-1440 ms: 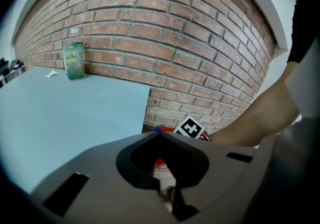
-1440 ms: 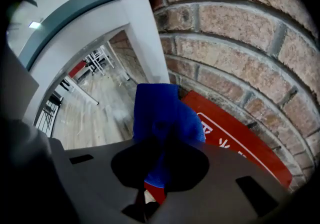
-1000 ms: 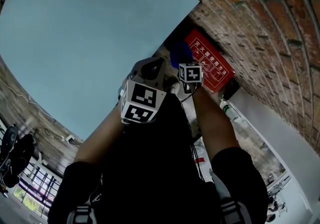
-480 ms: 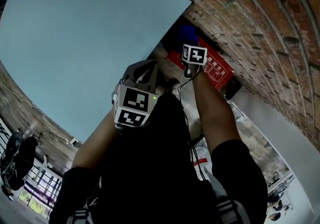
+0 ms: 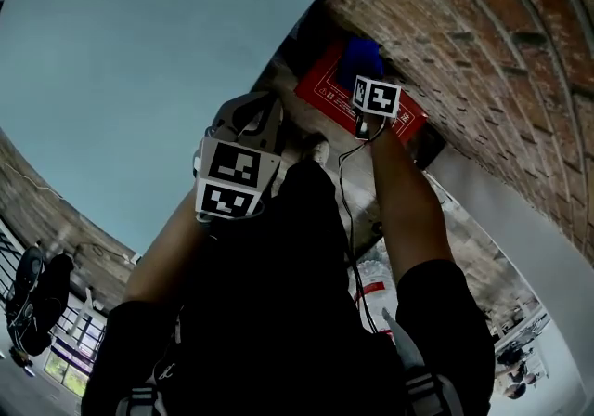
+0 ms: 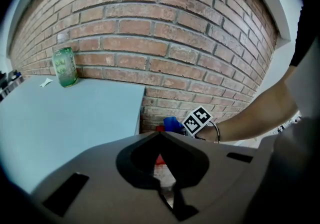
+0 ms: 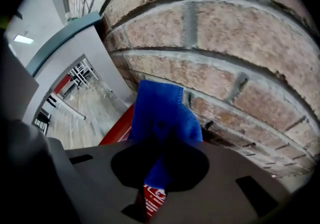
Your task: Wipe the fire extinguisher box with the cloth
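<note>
The red fire extinguisher box point(image 5: 325, 91) stands on the floor against the brick wall, beside the pale blue table. My right gripper point(image 5: 365, 71) is shut on the blue cloth point(image 5: 360, 57), which lies on the box's far end next to the wall. In the right gripper view the blue cloth point(image 7: 162, 115) bunches out between the jaws, with the red box point(image 7: 116, 129) below it and bricks close behind. My left gripper point(image 5: 249, 122) hangs apart from the box, nearer the table edge, its jaws shut with nothing in them. From the left gripper view the cloth point(image 6: 171, 123) shows over the closed jaw tips.
The pale blue table point(image 5: 139, 61) fills the left side, with a green bottle point(image 6: 65, 66) near its back edge at the wall. The brick wall point(image 5: 483, 43) runs along the right. A cable trails from the right arm. The person's dark clothing hides the lower middle.
The right gripper has carried the cloth along the box, up and toward the wall. The left gripper has drifted slightly left and stayed shut.
</note>
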